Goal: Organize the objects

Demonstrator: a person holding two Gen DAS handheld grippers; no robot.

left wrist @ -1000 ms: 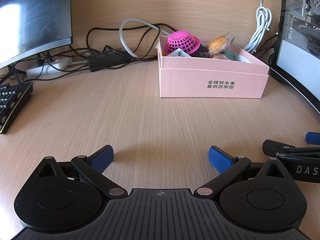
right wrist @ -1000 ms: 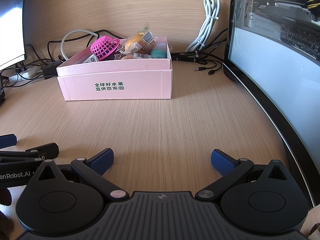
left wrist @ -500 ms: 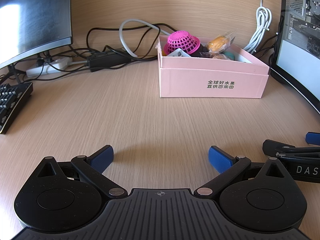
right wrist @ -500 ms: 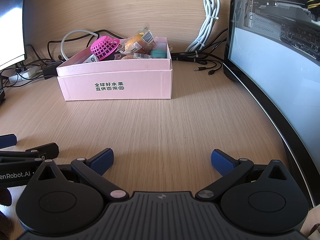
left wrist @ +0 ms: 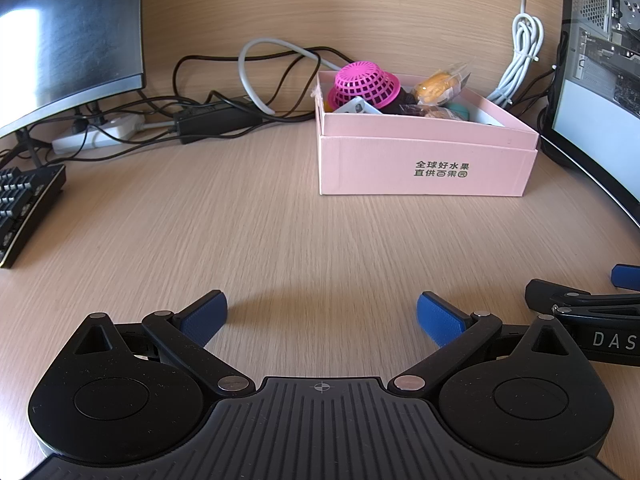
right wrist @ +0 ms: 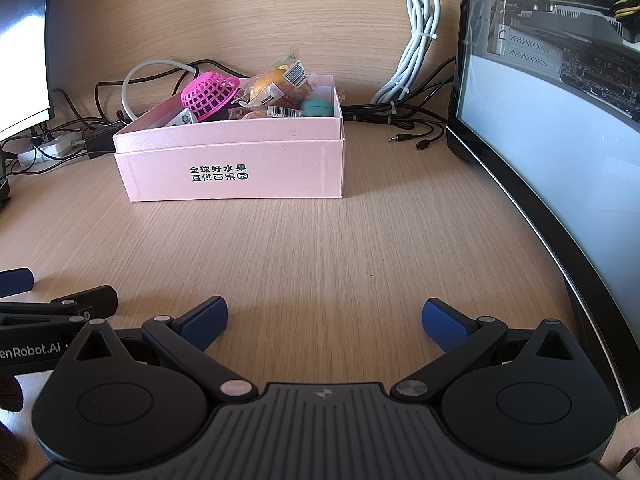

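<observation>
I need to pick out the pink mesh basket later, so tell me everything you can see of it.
The pink mesh basket is a small round bowl of bright magenta plastic with a square lattice wall and a flared rim. It lies tipped over, its base up and toward the left, on top of other things at the left end of the pink box. It leans against a wrapped snack.
</observation>
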